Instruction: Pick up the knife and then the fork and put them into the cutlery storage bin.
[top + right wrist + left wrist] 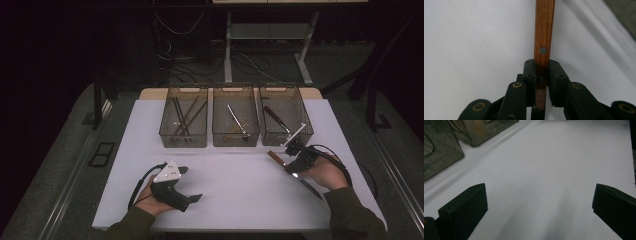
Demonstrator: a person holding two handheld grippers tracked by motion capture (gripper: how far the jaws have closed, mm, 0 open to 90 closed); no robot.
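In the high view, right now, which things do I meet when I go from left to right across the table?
Left gripper → left bin → middle bin → right bin → right gripper, shut on a wooden-handled knife.

A wooden-handled knife (295, 172) lies pinched between the right gripper's (541, 75) jaws above the white table (235, 190).
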